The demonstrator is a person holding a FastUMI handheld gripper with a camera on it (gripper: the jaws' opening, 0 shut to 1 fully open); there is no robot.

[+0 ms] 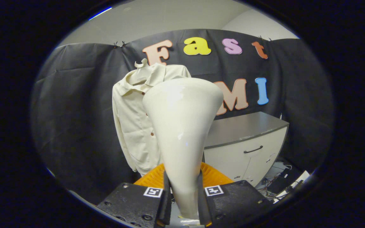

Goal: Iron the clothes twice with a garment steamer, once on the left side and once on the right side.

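My fingers (pixel 182 202) are closed narrow on the neck of the cream steamer (pixel 182 126), pressing it from both sides at the bottom centre of the frame. Its wide head rises mid-frame, partly covering the cream shirt (pixel 131 126) hanging left of centre; a grey-topped counter (pixel 246 126) sits to the right.

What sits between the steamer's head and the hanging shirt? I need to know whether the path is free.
Nothing: in the gripper view the steamer, clamped by the gripper, rises in front of the shirt with no object in between.
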